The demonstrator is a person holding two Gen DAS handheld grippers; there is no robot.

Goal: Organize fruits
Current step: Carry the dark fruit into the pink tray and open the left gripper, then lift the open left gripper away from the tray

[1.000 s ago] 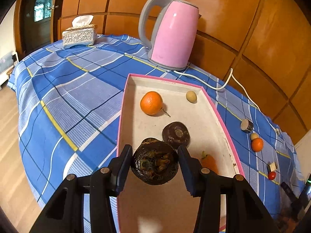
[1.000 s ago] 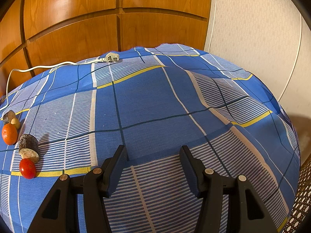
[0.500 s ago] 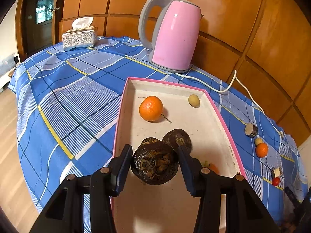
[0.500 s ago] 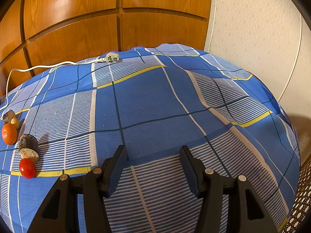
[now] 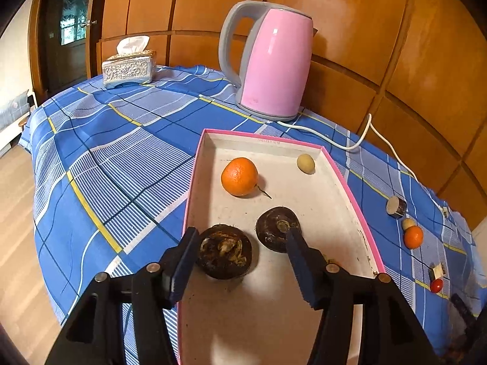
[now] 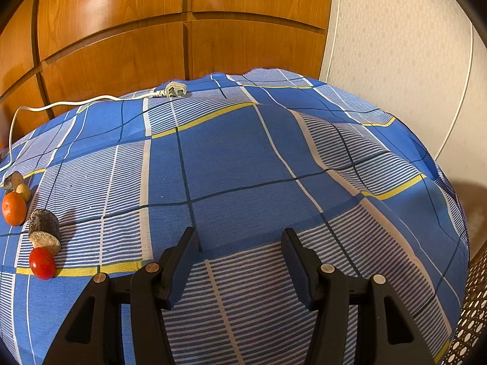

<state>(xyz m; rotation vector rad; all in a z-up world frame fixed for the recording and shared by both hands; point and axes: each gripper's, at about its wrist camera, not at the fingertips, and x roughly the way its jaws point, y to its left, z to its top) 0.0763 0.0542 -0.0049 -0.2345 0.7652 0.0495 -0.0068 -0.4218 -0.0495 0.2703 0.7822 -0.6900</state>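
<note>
A pink-rimmed white tray (image 5: 319, 213) lies on the blue checked cloth. In it are an orange (image 5: 239, 176), a small yellowish fruit (image 5: 305, 163) and two dark brown round fruits. One dark fruit (image 5: 225, 252) rests on the tray floor between the jaws of my left gripper (image 5: 242, 237), which are opening; the right pad stands clear of it. The other dark fruit (image 5: 277, 228) lies just beyond. My right gripper (image 6: 240, 237) hangs open over bare cloth with nothing between its fingers. To its left lie an orange (image 6: 13, 208), a brown stub (image 6: 44, 228) and a red tomato (image 6: 42, 263).
A pink kettle (image 5: 271, 64) stands behind the tray, its white cord running along the wood wall to a plug (image 6: 173, 91). A silver tissue box (image 5: 129, 67) sits at the far left corner. The table edge drops off at left and right.
The left gripper's jaws have spread apart and let go of the dark fruit, which now sits on the tray floor. The right gripper has not moved.
</note>
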